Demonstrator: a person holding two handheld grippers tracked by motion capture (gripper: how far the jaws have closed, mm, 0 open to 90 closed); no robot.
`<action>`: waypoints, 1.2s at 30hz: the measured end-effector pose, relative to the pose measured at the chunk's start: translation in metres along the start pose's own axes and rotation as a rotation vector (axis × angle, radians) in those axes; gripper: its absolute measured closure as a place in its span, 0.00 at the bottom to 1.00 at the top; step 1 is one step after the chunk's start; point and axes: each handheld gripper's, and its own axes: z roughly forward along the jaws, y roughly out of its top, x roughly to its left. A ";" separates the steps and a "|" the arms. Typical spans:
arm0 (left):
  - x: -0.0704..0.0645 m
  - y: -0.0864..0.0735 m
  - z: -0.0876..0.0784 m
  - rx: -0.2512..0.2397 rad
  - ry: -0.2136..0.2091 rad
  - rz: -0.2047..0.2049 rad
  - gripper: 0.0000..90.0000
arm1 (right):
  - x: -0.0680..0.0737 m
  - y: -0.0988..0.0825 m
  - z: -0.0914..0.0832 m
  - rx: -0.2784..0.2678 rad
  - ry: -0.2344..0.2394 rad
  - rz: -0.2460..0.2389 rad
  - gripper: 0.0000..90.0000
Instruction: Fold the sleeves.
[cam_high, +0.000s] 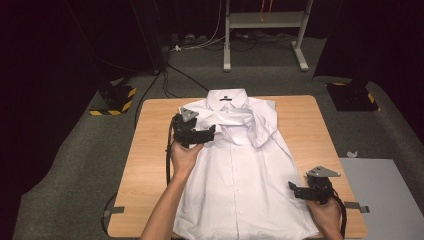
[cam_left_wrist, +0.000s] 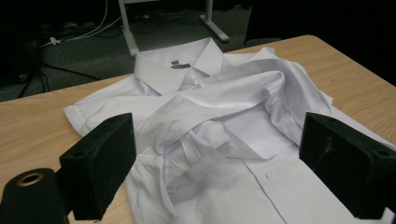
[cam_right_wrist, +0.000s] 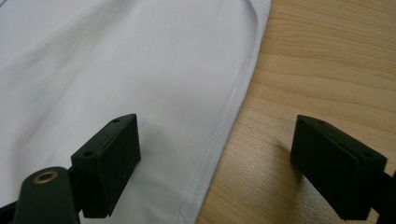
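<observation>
White button-front cotton shirt (cam_high: 240, 170) lies flat, face up, on light wooden table (cam_high: 150, 150), collar at far edge. Both sleeves folded across chest, crossing just below collar. My left gripper (cam_high: 209, 134) over shirt's left chest, beside folded sleeves (cam_left_wrist: 219, 105); jaws wide, nothing between them, cloth below. My right gripper (cam_high: 296, 189) low at shirt's right side hem (cam_right_wrist: 224, 130); jaws wide, straddling hem edge, one over cloth, one over bare wood. No grip on either.
</observation>
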 end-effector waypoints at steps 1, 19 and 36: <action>0.001 -0.001 -0.001 -0.002 0.000 -0.005 0.12 | 0.000 0.000 0.000 0.000 0.000 0.000 0.17; 0.019 -0.020 -0.021 0.000 0.038 -0.023 0.13 | 0.000 0.000 0.000 0.000 0.000 0.000 0.17; 0.031 -0.044 -0.038 0.007 0.065 -0.039 0.13 | 0.000 0.000 0.000 0.000 0.000 0.001 0.17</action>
